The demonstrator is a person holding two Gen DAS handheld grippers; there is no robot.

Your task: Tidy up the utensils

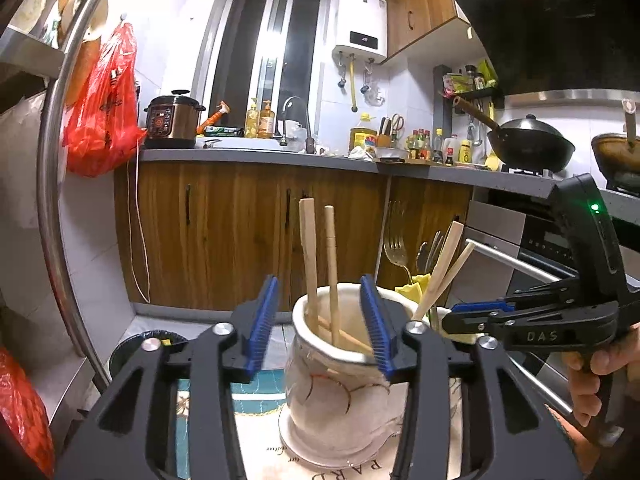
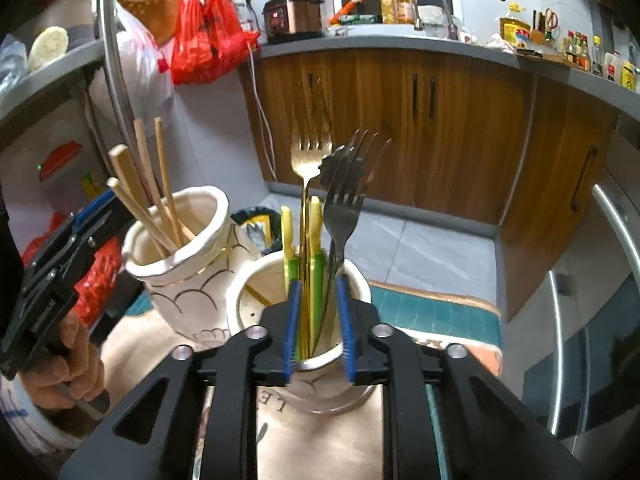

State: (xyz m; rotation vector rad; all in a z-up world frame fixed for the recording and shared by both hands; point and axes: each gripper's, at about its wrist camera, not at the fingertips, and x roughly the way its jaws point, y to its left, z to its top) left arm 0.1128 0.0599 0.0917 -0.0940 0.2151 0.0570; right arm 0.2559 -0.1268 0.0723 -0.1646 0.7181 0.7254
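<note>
A white ceramic holder with gold lines (image 1: 340, 392) stands on a mat and holds several wooden chopsticks (image 1: 310, 256). My left gripper (image 1: 320, 328) is open, its blue pads either side of the holder's rim, holding nothing. A second white holder (image 2: 280, 280) holds a gold fork (image 2: 310, 156), a dark fork (image 2: 344, 204) and yellow-green handled utensils (image 2: 287, 236). My right gripper (image 2: 318, 328) is open just above this holder's near rim, with the utensil handles between its pads, not clamped. The chopstick holder also shows in the right wrist view (image 2: 192, 256).
Both holders stand on a beige and teal mat (image 2: 432, 312). Wooden cabinets (image 1: 240, 232) and a grey counter (image 1: 260, 155) with a cooker, bottles and a wok lie behind. An oven with steel handles (image 2: 580, 320) is at the right. A red bag (image 1: 104, 108) hangs at the left.
</note>
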